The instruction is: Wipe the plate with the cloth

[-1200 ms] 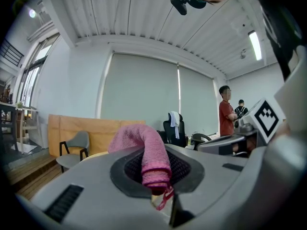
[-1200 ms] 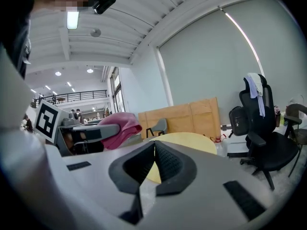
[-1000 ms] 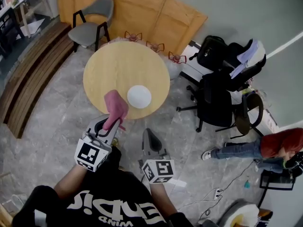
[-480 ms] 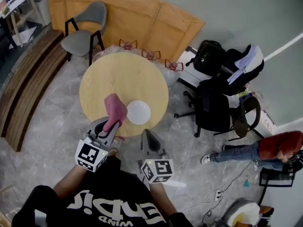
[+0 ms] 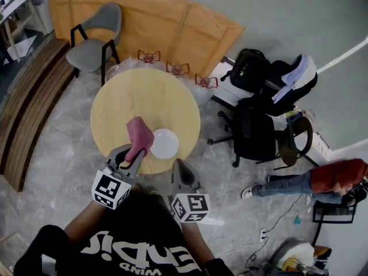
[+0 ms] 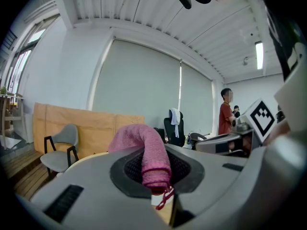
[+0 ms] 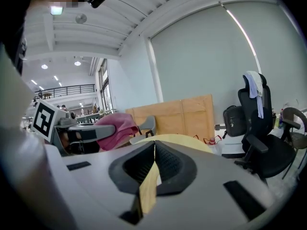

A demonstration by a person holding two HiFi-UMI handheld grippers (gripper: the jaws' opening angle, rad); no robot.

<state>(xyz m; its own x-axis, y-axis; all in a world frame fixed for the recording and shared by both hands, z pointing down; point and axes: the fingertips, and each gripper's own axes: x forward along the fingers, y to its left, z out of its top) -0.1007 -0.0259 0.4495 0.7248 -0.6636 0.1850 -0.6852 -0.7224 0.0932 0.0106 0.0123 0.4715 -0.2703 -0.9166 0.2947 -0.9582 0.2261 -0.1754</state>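
Note:
A white plate [image 5: 164, 143] lies near the front edge of the round wooden table [image 5: 123, 102]. My left gripper [image 5: 134, 152] is shut on a pink cloth [image 5: 140, 133], which stands up out of the jaws just left of the plate, over the table's near edge. In the left gripper view the pink cloth [image 6: 146, 153] droops over the closed jaws. My right gripper [image 5: 179, 167] is shut with nothing in it and hangs just off the table's front edge, below the plate. In the right gripper view the table [image 7: 180, 140] shows beyond the closed jaws.
A grey chair [image 5: 91, 34] stands behind the table at the left, with tall wooden boards [image 5: 172, 25] leaning on the wall. Black office chairs [image 5: 264, 125] and a bag [image 5: 247, 69] crowd the right. A person in red [image 5: 336, 177] crouches at the far right.
The view has slid so the table and plate sit lower and more to the left. Both grippers now lie closer to the table's front edge, the cloth still held.

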